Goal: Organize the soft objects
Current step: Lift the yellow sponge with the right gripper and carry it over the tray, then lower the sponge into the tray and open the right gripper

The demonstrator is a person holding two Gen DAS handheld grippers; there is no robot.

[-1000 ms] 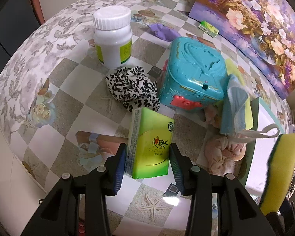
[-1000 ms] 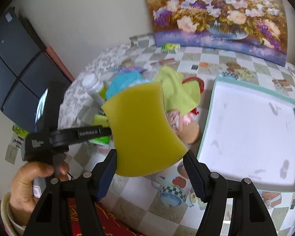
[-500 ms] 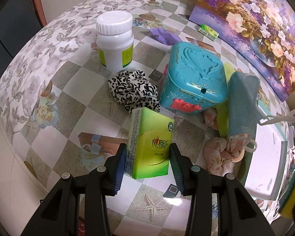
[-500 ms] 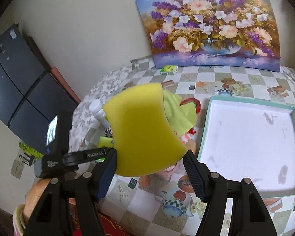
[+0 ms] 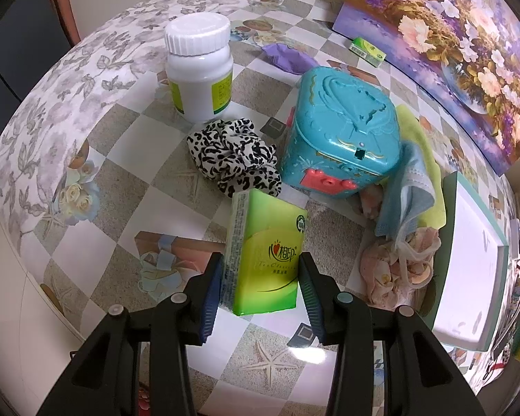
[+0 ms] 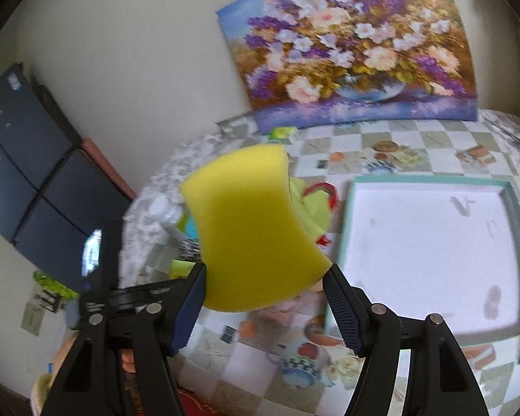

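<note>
Right gripper (image 6: 263,277) clamped on the yellow sponge (image 6: 249,228), held in the air to the left of the white tray (image 6: 433,260), not yet over it. Left gripper (image 5: 260,277) low over the counter (image 5: 97,180), jaws around the green tissue pack (image 5: 265,253); pads seem touching both sides of the pack, so probably gripping it, pack possibly resting on the counter or just lifted, cannot tell.

Step in hand, by judgement: carrying the sponge to the tray. Next move probably: shift right until above the tray floor, lower, then open the jaws.

Tray appears empty inside, with much free room; raised green rim on the near left side to be cleared first. Left of the tray, crowded: pink cloth (image 5: 398,263), blue mask (image 5: 409,194) and yellow-green cloth (image 5: 423,159) just beside the rim, teal box (image 5: 339,138) behind them, leopard scrunchie (image 5: 232,159) and white bottle (image 5: 199,69) farther left. For the tissue pack, path toward the tray passing over this pile, so lifting first seems needed.
</note>
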